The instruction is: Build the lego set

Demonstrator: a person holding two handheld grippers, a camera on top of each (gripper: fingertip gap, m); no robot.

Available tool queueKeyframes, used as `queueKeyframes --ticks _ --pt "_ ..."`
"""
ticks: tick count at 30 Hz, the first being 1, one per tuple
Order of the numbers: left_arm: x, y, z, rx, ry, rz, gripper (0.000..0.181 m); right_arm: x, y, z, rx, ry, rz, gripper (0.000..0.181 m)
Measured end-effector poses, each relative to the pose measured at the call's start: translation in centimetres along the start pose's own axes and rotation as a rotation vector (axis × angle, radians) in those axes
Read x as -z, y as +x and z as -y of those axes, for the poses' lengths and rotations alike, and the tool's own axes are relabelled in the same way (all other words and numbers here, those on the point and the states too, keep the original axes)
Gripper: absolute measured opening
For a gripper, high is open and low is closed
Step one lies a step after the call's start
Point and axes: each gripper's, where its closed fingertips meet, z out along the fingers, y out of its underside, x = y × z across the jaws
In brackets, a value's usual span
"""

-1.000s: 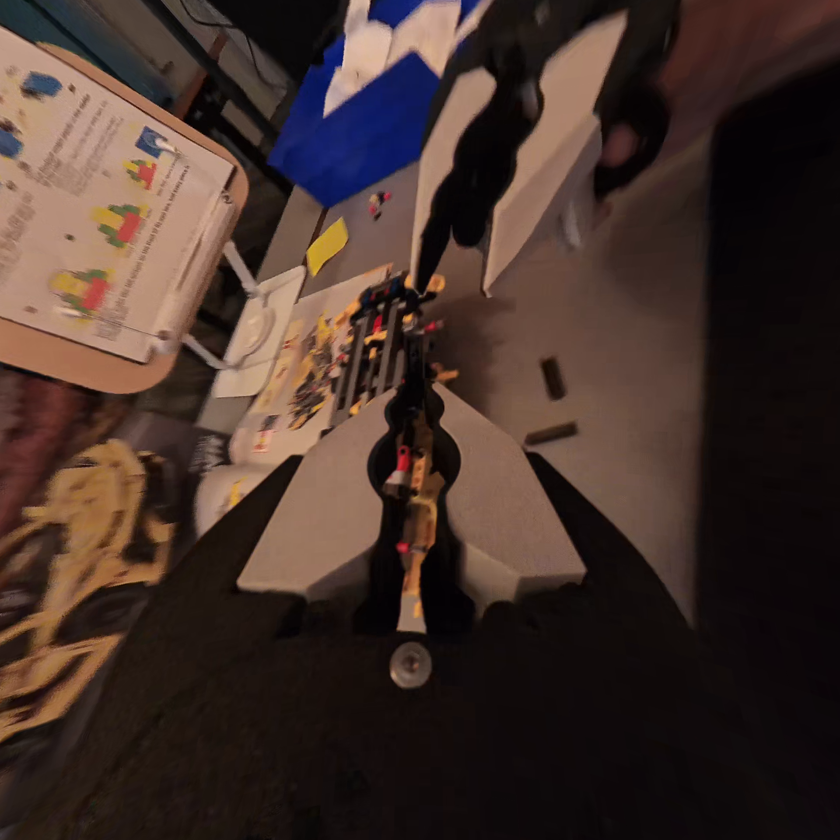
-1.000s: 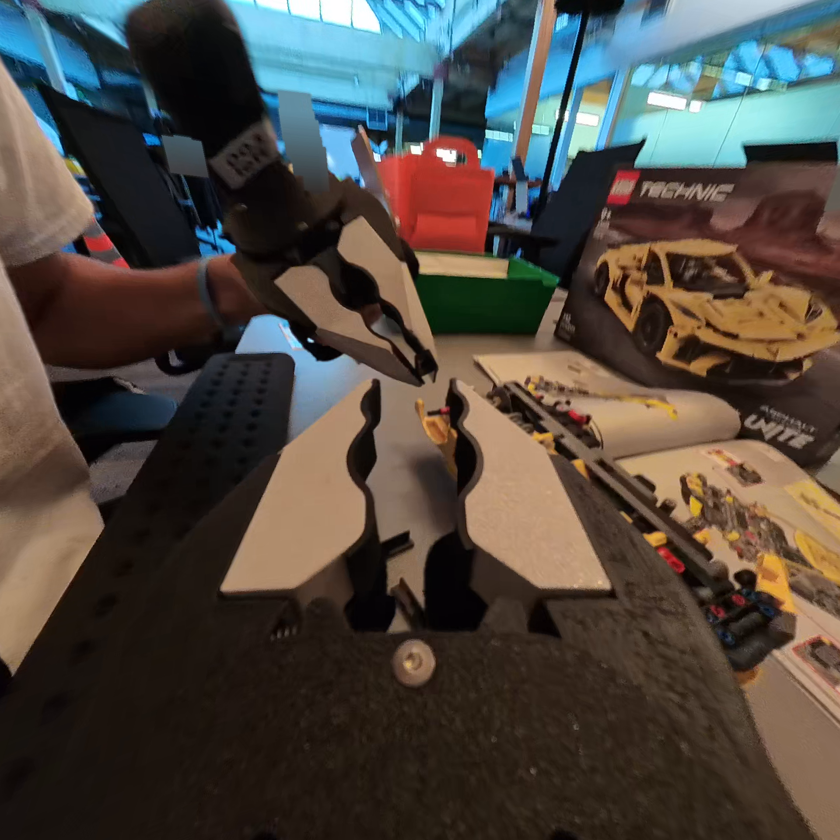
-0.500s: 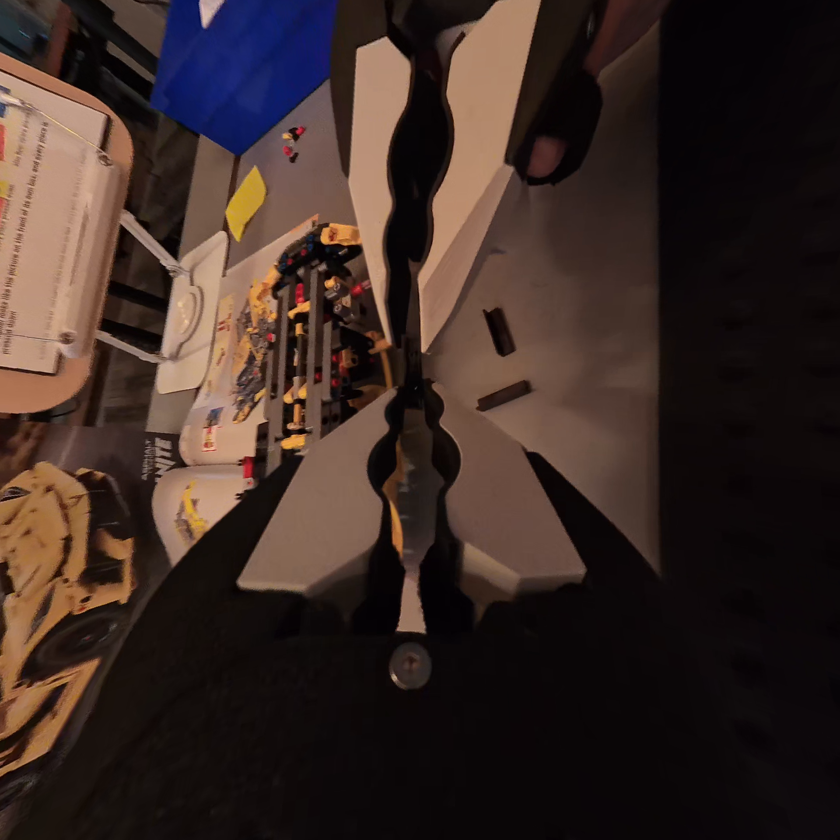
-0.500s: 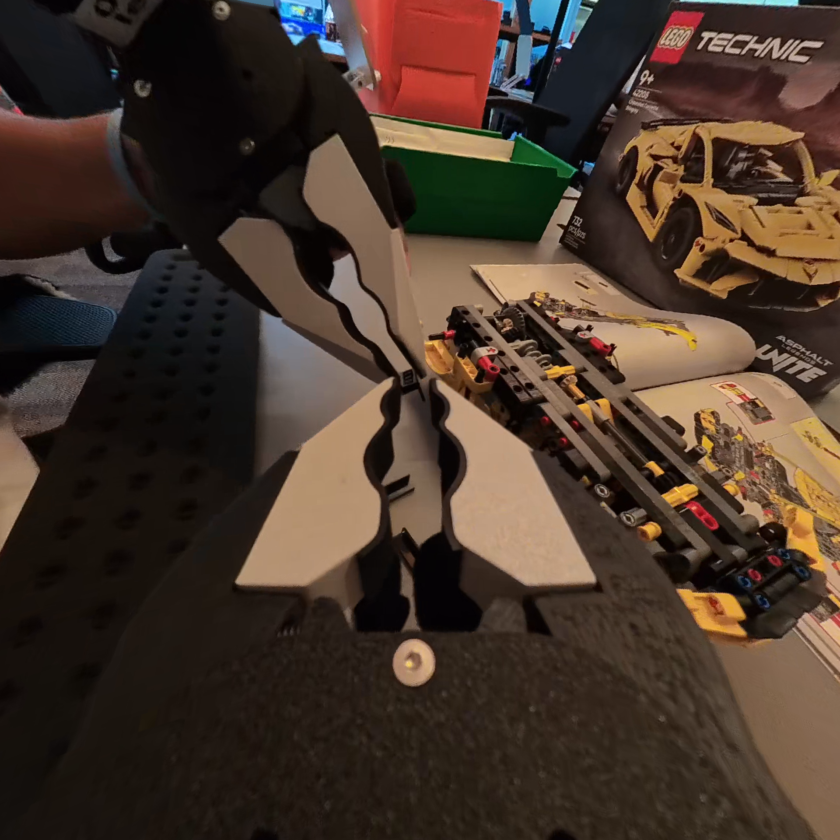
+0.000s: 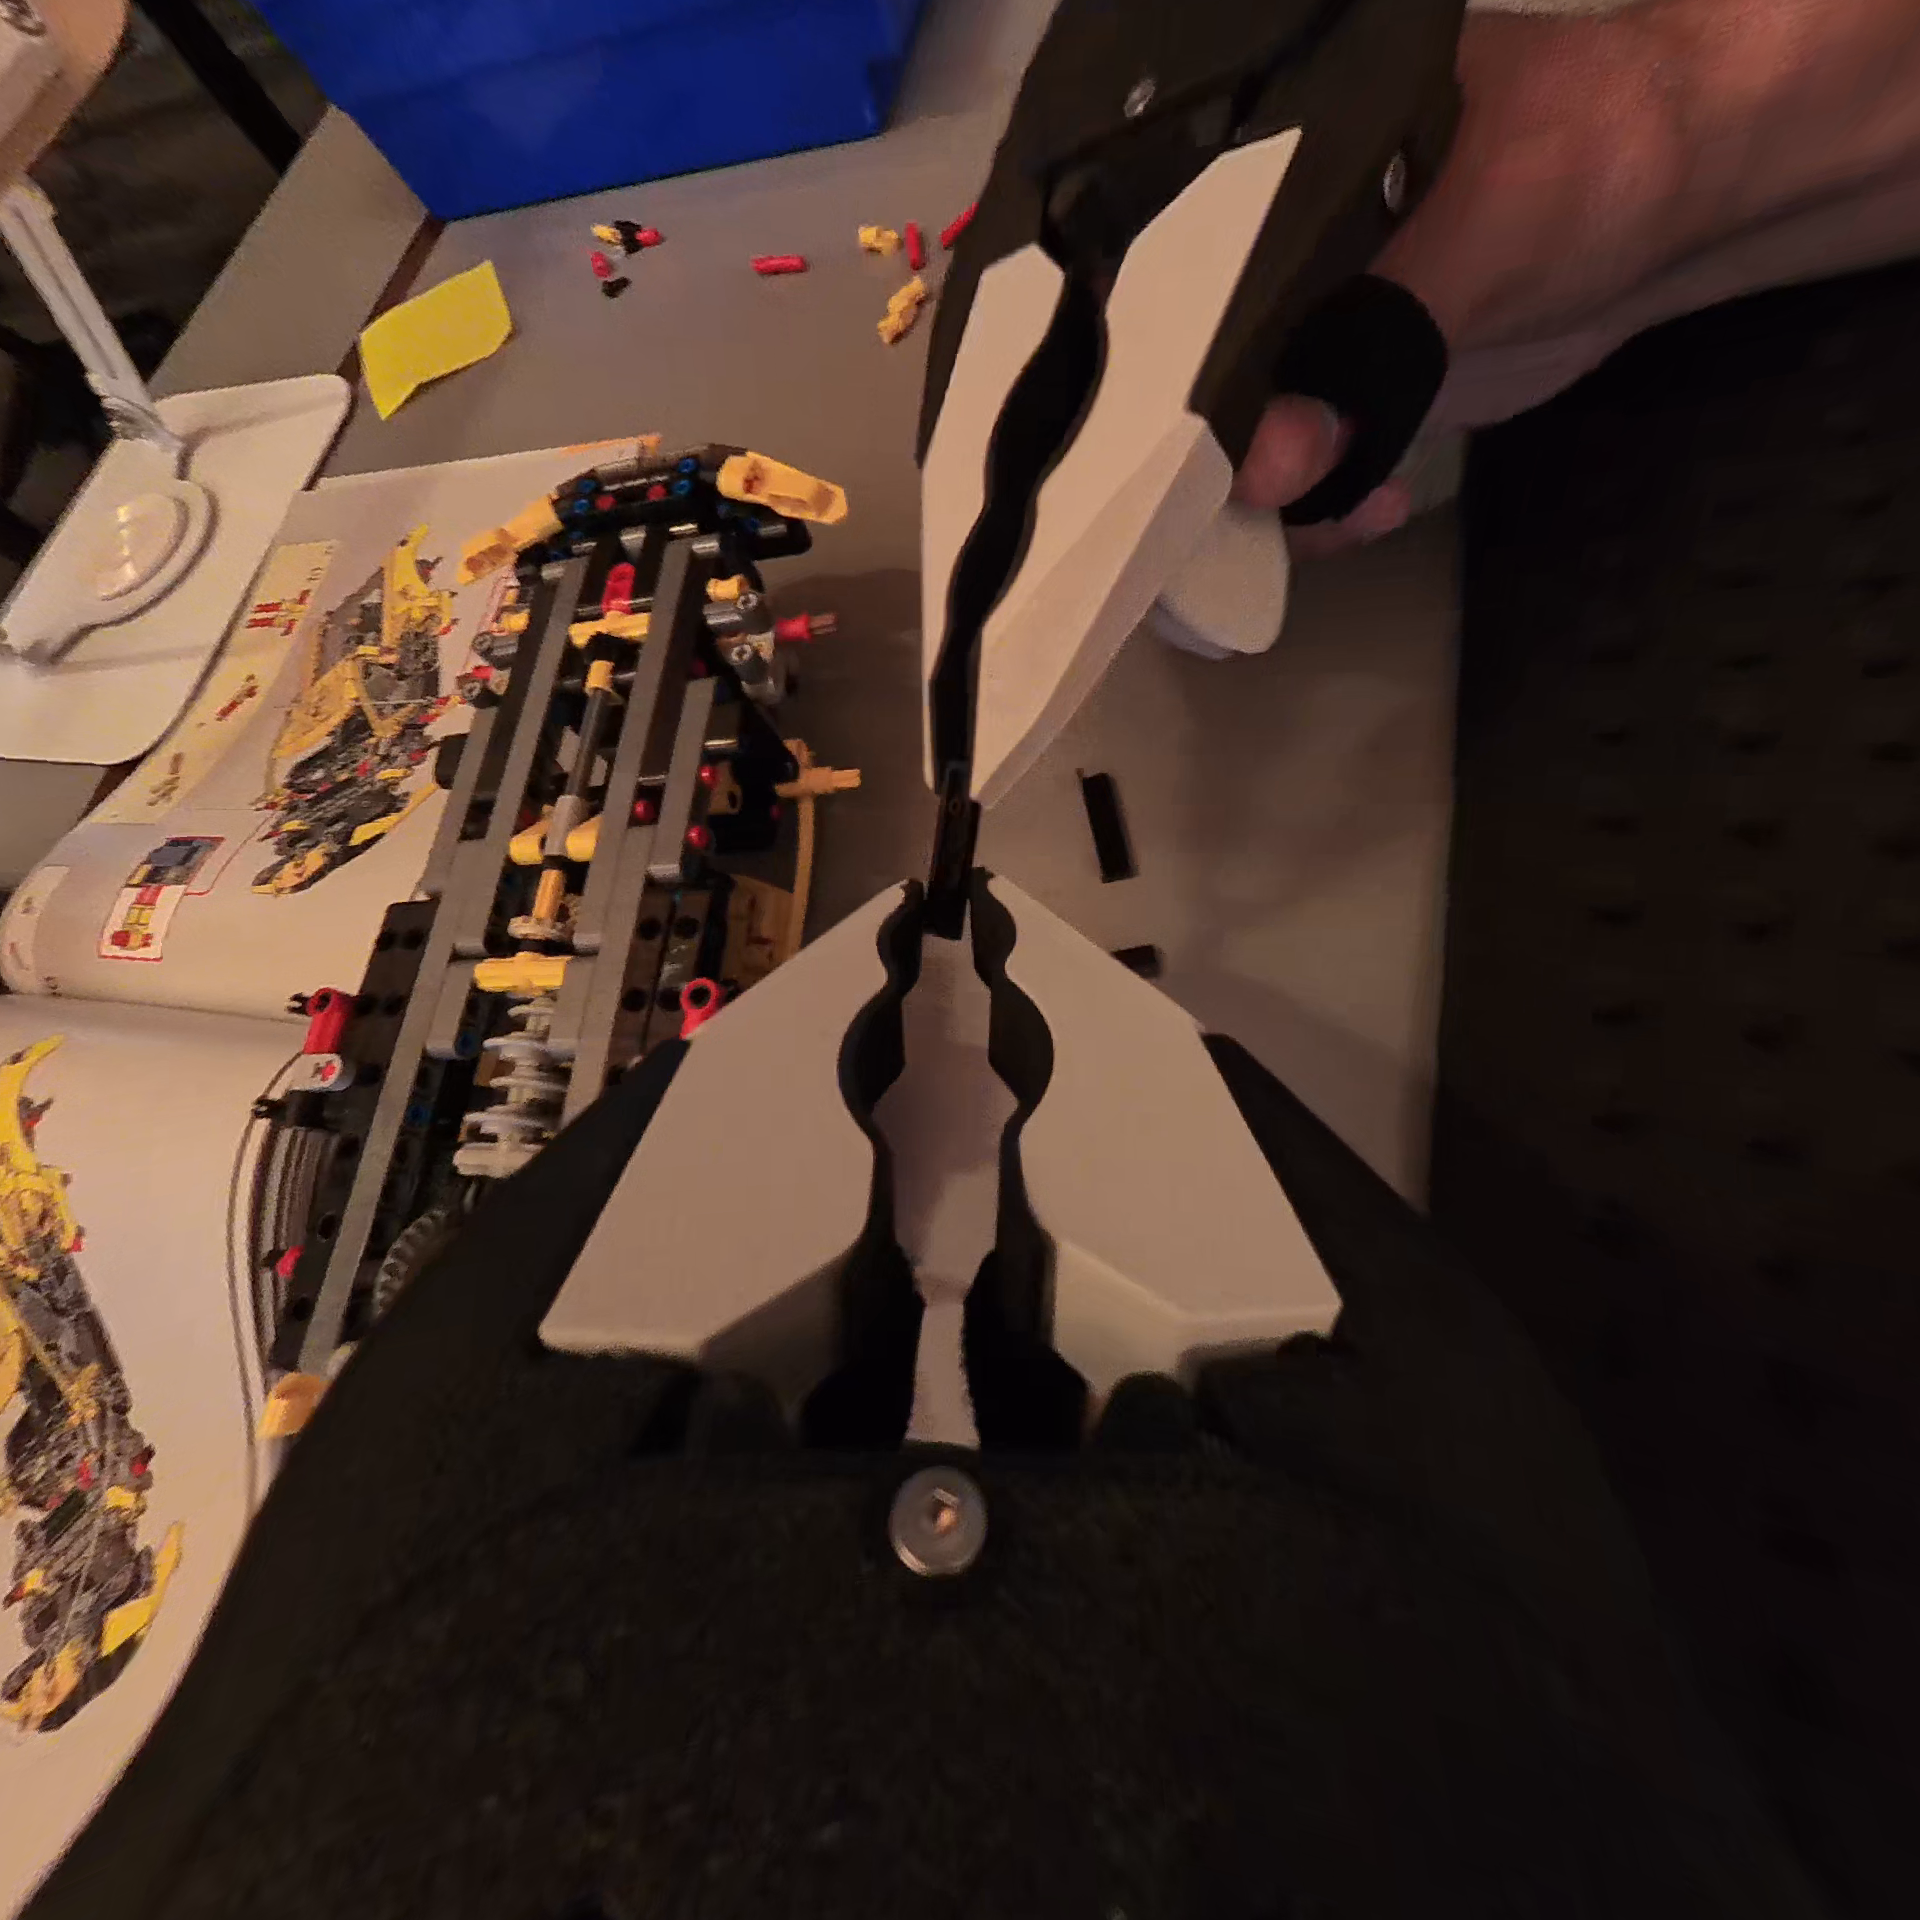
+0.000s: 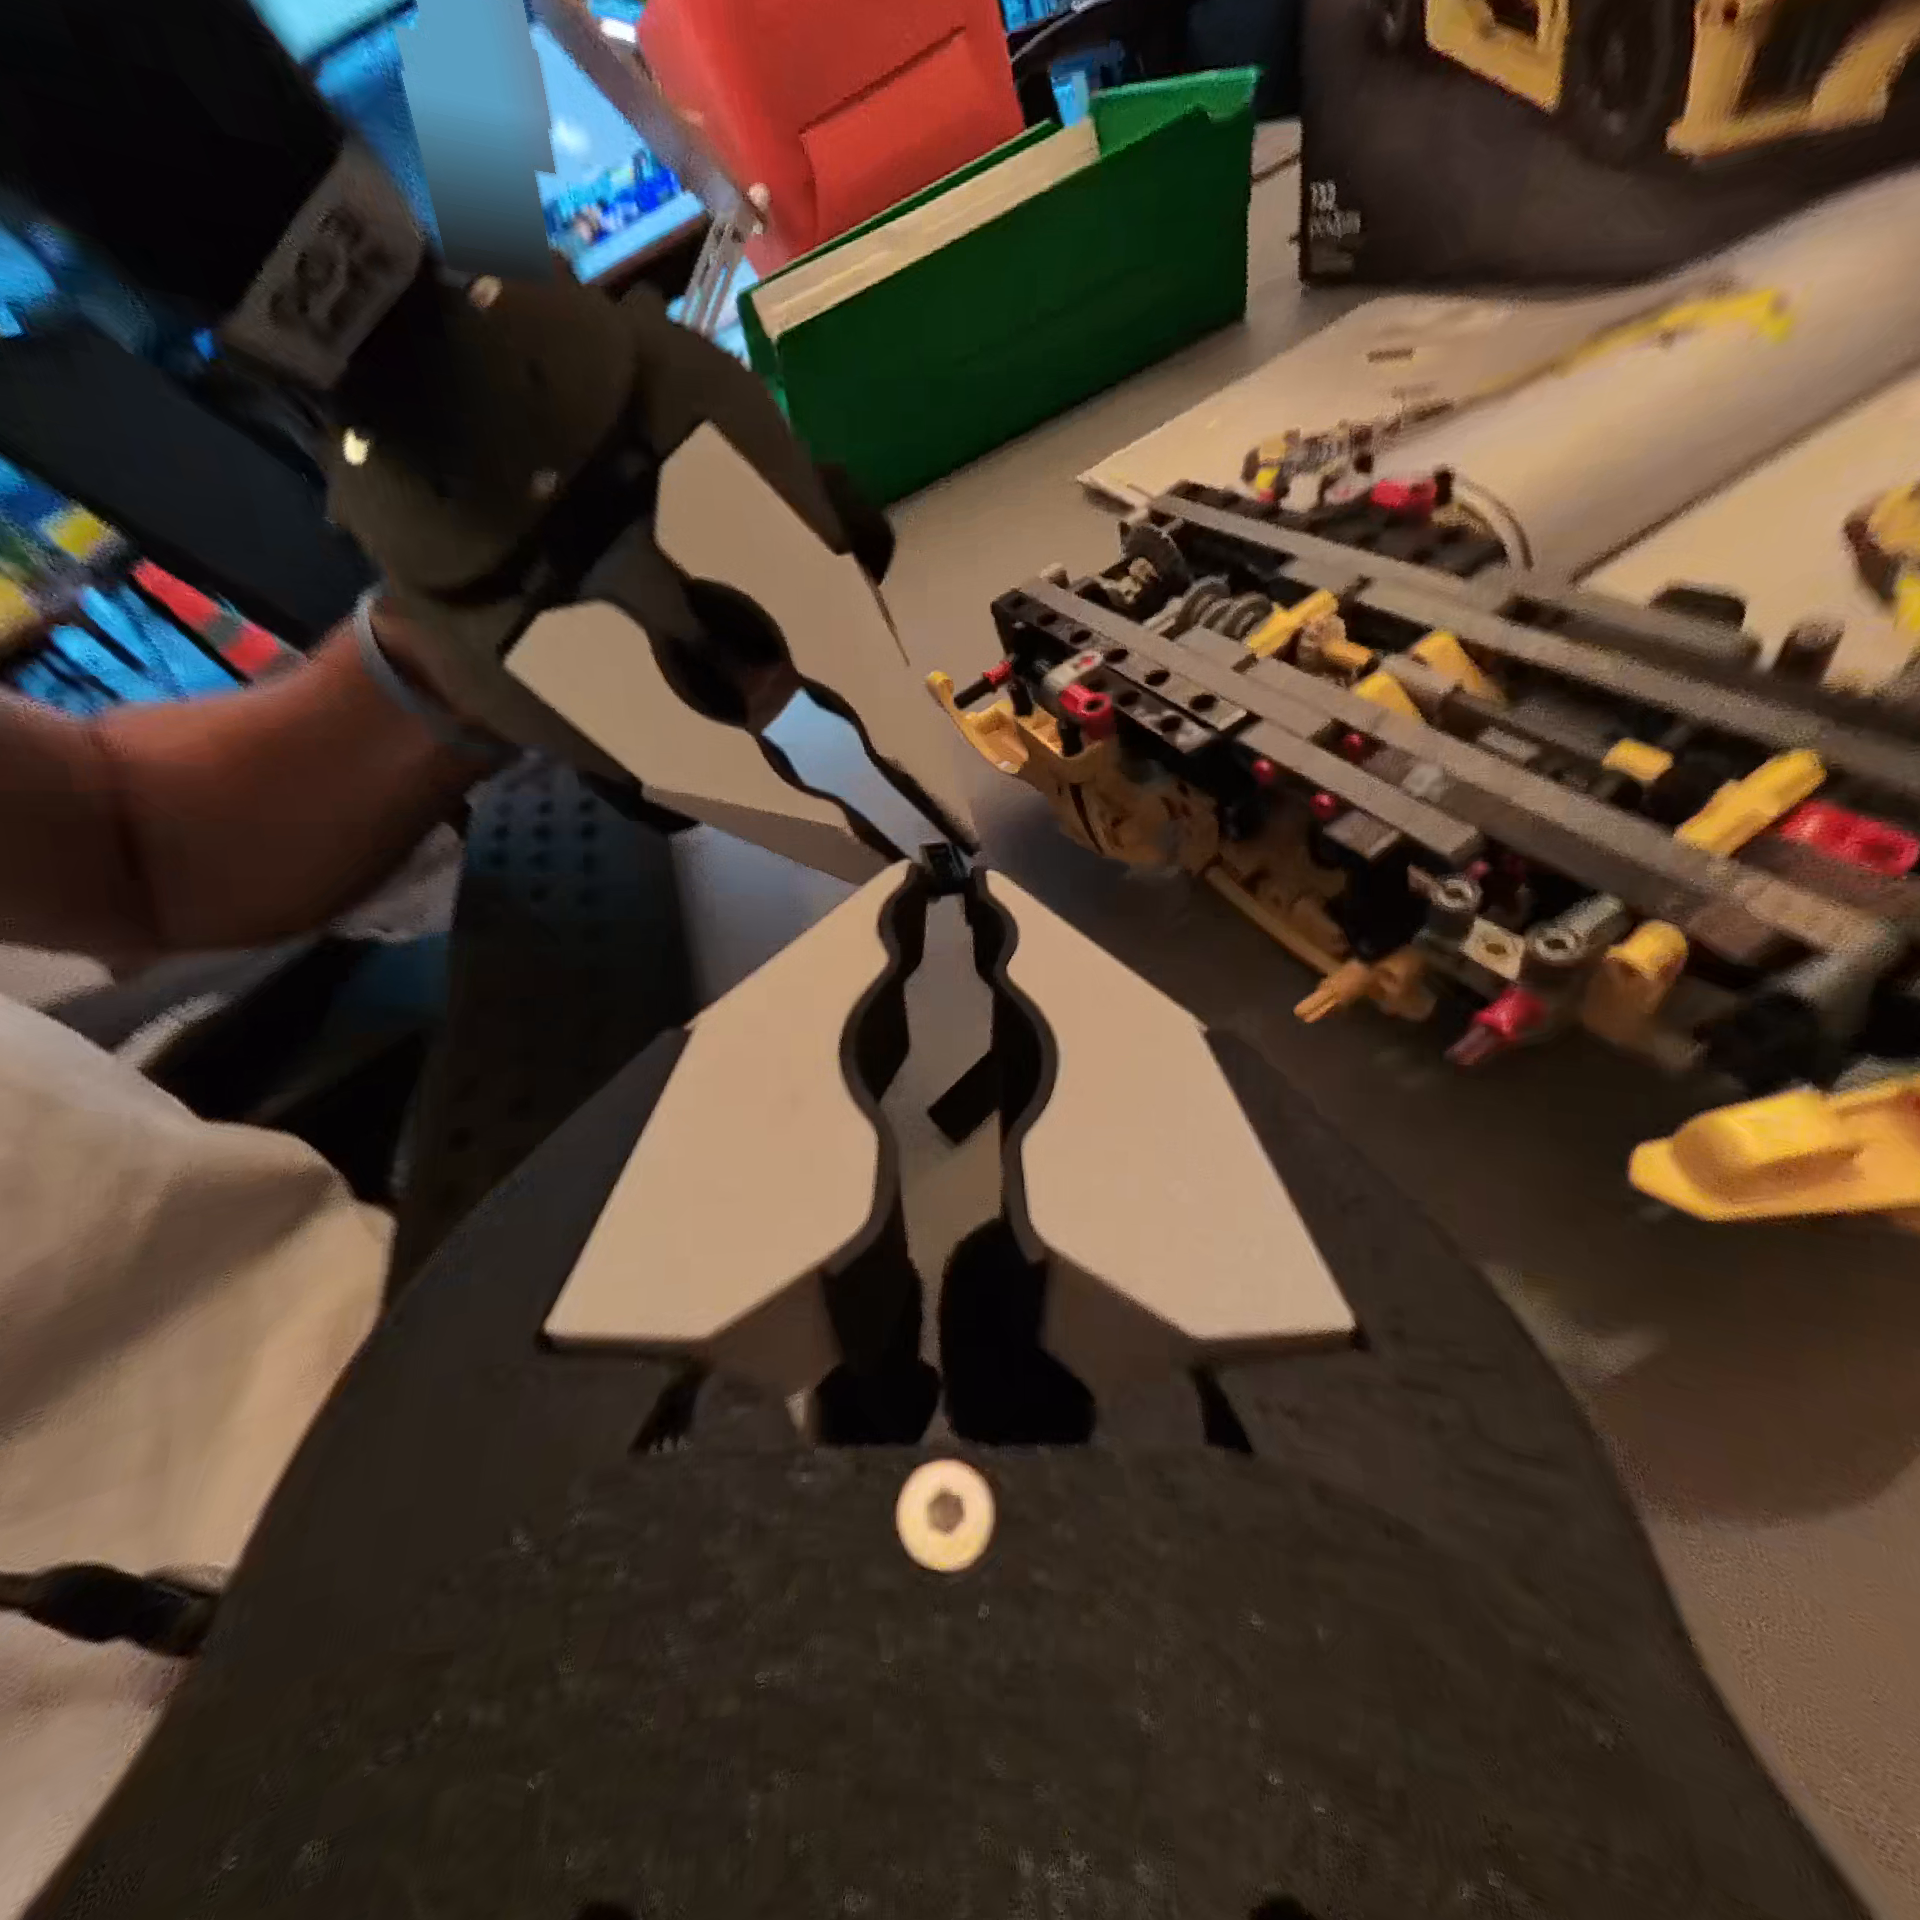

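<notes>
My two grippers meet tip to tip above the grey table. My left gripper [image 5: 945, 902] is shut on one end of a small black lego piece [image 5: 953, 847]. My right gripper [image 6: 948, 883] is shut on the other end [image 6: 940, 862]. In the left wrist view the right gripper [image 5: 951, 774] comes down from the top. In the right wrist view the left gripper [image 6: 930, 847] comes in from the upper left. The part-built black, grey and yellow lego chassis [image 5: 603, 831] lies left of the tips; it also shows in the right wrist view [image 6: 1455, 790].
The open instruction booklet [image 5: 208, 935] lies under the chassis. Two loose black beams [image 5: 1103, 826] lie on the table by the tips. Red and yellow pins [image 5: 894, 301] lie near a blue bin [image 5: 623, 83]. A green bin [image 6: 1018, 301] and the set's box [image 6: 1558, 156] stand behind. A dark perforated mat [image 5: 1662, 935] is at the right. Left and right tips are no more than a few centimetres apart.
The grippers have come together tip to tip. The right gripper, open a second ago, has closed onto the black piece. Both have dropped closer to the table beside the chassis.
</notes>
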Motion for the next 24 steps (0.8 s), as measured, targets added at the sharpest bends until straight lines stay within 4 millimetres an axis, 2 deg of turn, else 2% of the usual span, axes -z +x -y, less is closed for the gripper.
queueKeyframes --ticks 8,11,13,15,16,18,21,24 --pt "-0.3 -1.3 0.4 -0.052 0.013 0.138 0.010 -0.5 1.1 0.1 -0.535 0.092 0.140 0.006" --pt "-0.4 -1.2 0.6 -0.106 0.010 0.158 0.003 -0.3 1.4 0.4 -0.616 0.124 0.177 0.006" --pt "-0.6 -1.2 0.7 -0.106 -0.001 0.159 0.003 -0.1 1.6 0.6 -0.611 0.146 0.163 0.006" --pt "-0.7 -1.2 0.6 -0.080 -0.023 0.130 0.003 0.0 1.3 0.8 -0.490 0.143 0.117 0.018" --pt "-0.7 -1.1 0.6 -0.067 -0.029 0.110 0.003 0.0 1.1 0.8 -0.364 0.118 0.068 0.022" --pt "-0.6 -1.0 0.3 -0.052 -0.049 0.060 0.003 0.5 1.6 0.5 -0.056 0.043 -0.064 0.022" --pt "-0.7 -0.8 -0.3 -0.063 -0.098 -0.003 0.003 0.5 1.2 0.5 0.365 -0.063 -0.162 0.022" --pt "-1.0 -0.5 -0.5 -0.096 -0.139 -0.045 0.003 0.1 1.3 -0.5 0.577 -0.184 -0.209 0.011"
